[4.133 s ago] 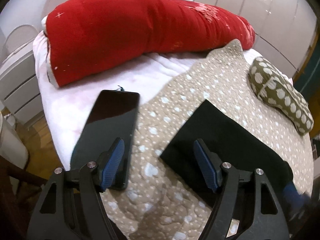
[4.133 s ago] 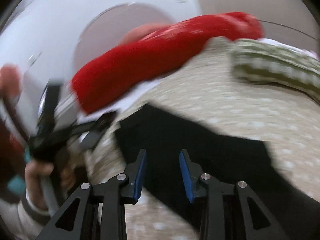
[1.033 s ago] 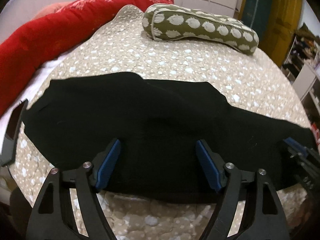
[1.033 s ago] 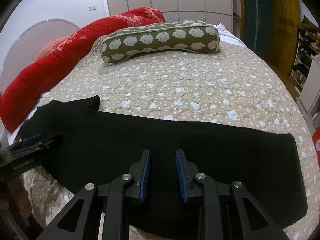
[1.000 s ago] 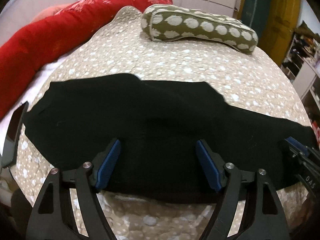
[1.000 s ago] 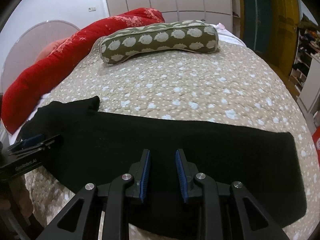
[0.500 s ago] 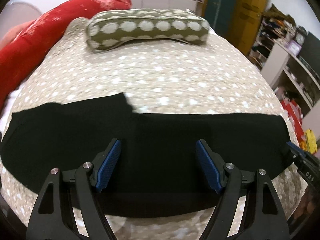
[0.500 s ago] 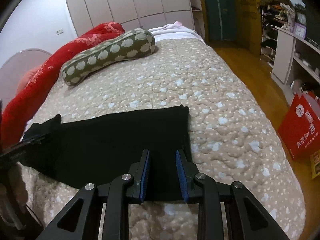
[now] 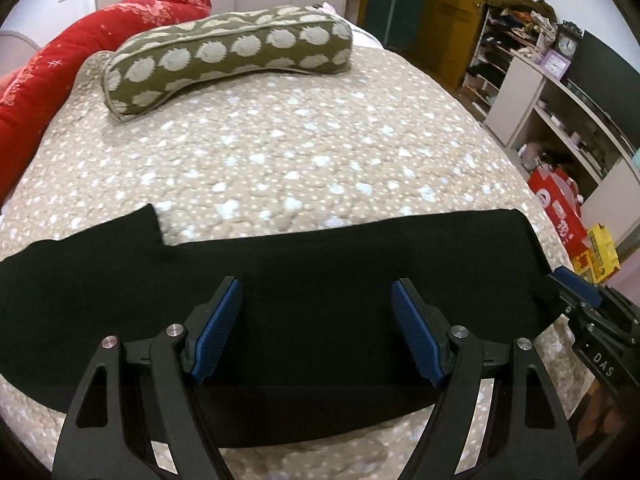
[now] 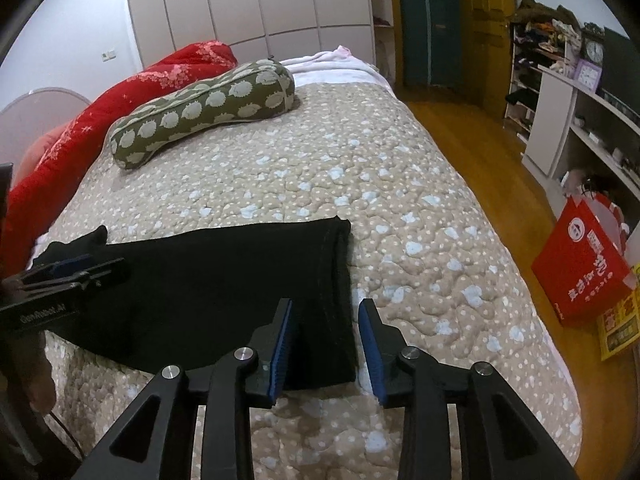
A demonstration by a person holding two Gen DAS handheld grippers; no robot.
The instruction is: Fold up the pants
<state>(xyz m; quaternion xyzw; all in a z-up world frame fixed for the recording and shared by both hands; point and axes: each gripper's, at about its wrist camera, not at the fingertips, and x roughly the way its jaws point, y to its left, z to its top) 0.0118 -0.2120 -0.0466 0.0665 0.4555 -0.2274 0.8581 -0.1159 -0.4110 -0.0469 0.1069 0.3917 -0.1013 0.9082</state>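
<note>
Landmark: the black pants (image 9: 304, 280), laid flat in a long band across the near edge of the beige dotted quilt (image 9: 280, 152).

Left of the pants, a red blanket (image 9: 36, 76) runs along the far-left side of the bed. The waist end of the pants lies at that side, with a flap of fabric jutting toward the pillows.

Over the middle of the pants, the left gripper (image 9: 316, 328) is spread wide, its blue pads (image 9: 216, 328) well apart and holding nothing; whether the pads touch the cloth cannot be told from the left wrist view.

Beyond the pants, toward the far end of the bed, an olive bolster pillow (image 9: 224, 52) with pale spots lies on the quilt, just beside the red blanket.

At the right end of the pants, where the leg hems lie stacked, the right gripper (image 10: 326, 348) is parted a little, its fingers (image 10: 282, 344) straddling the near corner of the hem (image 10: 340, 280) without pinching it.

Right of the pants, off the bed, a red paper bag (image 10: 580, 272) stands on the wooden floor (image 10: 480, 140) below white shelving (image 10: 560, 120).
</note>
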